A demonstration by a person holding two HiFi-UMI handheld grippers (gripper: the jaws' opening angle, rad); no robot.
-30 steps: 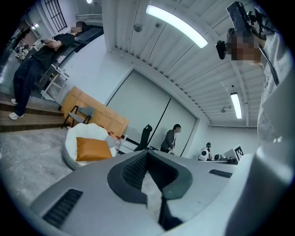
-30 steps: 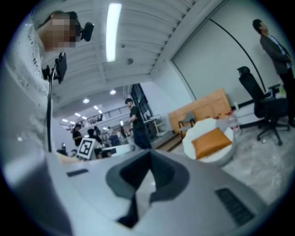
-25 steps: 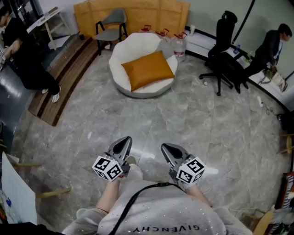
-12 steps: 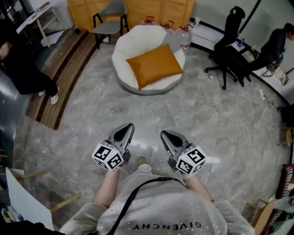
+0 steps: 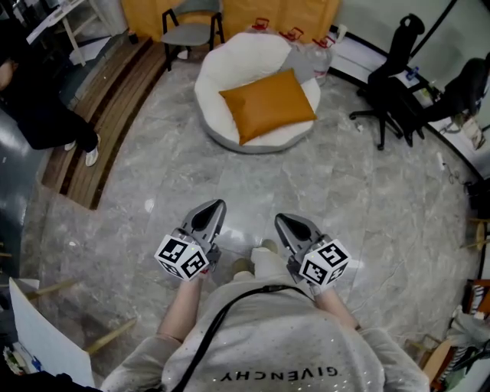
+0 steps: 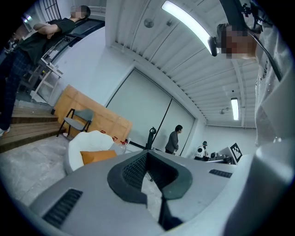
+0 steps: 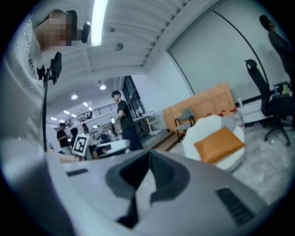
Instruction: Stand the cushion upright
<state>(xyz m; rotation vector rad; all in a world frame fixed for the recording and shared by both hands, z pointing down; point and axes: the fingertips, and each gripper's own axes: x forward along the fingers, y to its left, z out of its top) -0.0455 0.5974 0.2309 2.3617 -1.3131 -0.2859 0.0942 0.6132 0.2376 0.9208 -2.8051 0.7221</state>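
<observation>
The orange cushion (image 5: pixel 268 103) was seen lying flat, maybe a little tilted, on the white seat (image 5: pixel 222 70). The left tool (image 5: pixel 214 208) and right tool (image 5: pixel 282 222) were shut, nothing held.

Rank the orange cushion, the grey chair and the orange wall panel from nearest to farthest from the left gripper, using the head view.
1. The orange cushion, on the white seat, ahead-right of the left gripper.
2. The grey chair, beyond the seat's left side.
3. The orange wall panel, behind the chair, farthest back.
</observation>
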